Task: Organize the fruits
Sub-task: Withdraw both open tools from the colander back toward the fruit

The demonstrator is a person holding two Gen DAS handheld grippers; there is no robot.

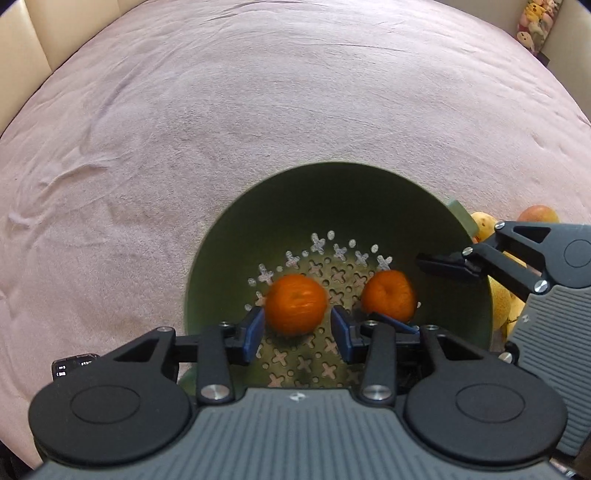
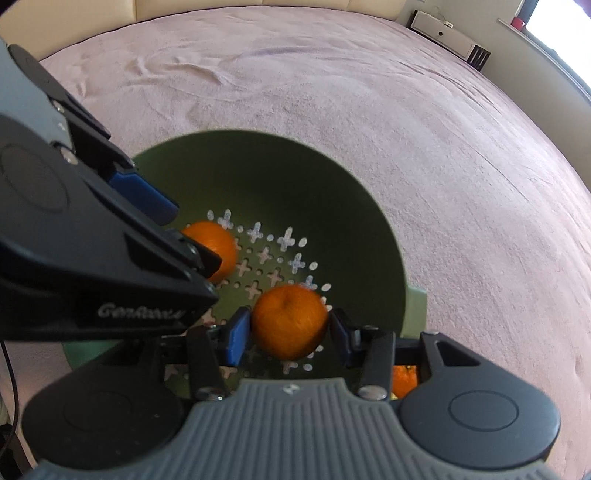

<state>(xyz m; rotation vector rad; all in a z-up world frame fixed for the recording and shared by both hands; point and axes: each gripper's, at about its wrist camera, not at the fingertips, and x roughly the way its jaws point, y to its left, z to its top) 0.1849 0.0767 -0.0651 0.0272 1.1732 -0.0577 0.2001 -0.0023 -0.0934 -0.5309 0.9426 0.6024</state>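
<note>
A green perforated bowl (image 1: 369, 195) sits on a pink blanket; it also shows in the right wrist view (image 2: 332, 177). My left gripper (image 1: 297, 328) holds one orange (image 1: 296, 305) between its blue pads inside the bowl, with small gaps showing at the pads. My right gripper (image 2: 286, 334) is closed around a second orange (image 2: 290, 321) inside the bowl. In the left wrist view that second orange (image 1: 388, 295) sits to the right, under the right gripper's fingers (image 1: 447, 266). In the right wrist view the first orange (image 2: 214, 247) is partly hidden by the left gripper.
Yellow pears (image 1: 484, 223) and a reddish fruit (image 1: 537, 213) lie just right of the bowl. Another orange (image 2: 404, 380) shows under the right gripper. The pink blanket (image 1: 184, 147) spreads all round. Plush toys (image 1: 535, 22) sit far right.
</note>
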